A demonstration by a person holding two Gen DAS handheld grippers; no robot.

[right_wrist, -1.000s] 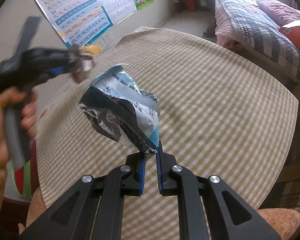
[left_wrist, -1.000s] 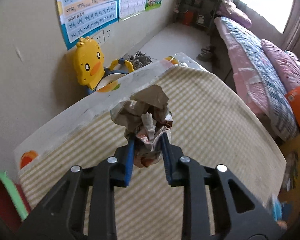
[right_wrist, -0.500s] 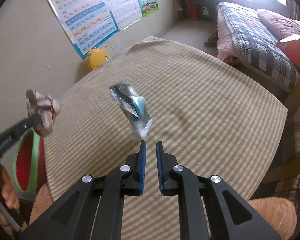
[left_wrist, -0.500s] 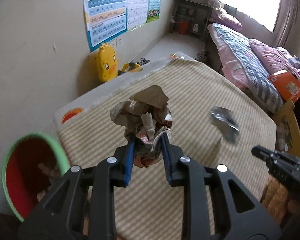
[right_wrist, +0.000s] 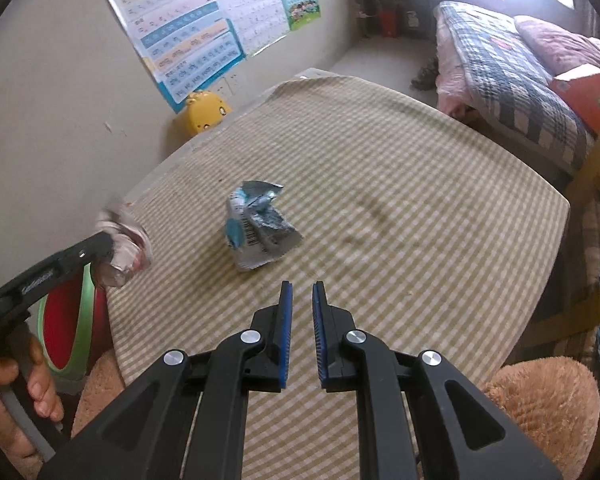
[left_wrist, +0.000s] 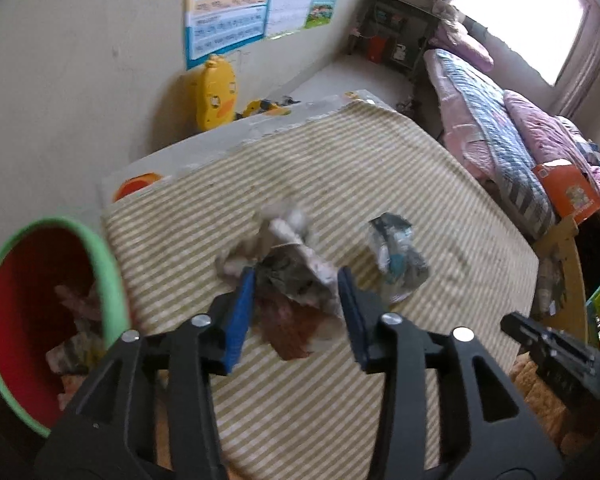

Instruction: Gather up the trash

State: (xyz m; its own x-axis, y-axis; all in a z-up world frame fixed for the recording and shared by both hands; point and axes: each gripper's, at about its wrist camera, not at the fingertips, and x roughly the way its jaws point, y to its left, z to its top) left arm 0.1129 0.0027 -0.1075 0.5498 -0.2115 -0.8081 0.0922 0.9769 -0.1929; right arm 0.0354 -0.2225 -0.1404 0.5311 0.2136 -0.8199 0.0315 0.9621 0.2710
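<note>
Crumpled brown-and-white paper wad (left_wrist: 290, 276) sits between the spread blue pads of the left gripper (left_wrist: 296, 308), blurred, so whether the pads touch it is unclear; it hangs over the table edge just beside the red bin with green rim (left_wrist: 112, 280), which has scraps inside. Right gripper (right_wrist: 301, 312) has its jaws a narrow gap apart, holding nothing, aimed at the silver-blue snack wrapper (right_wrist: 258, 226), which lies crumpled on the checked tablecloth (right_wrist: 400, 200) near mid-table, apart from both grippers.
</note>
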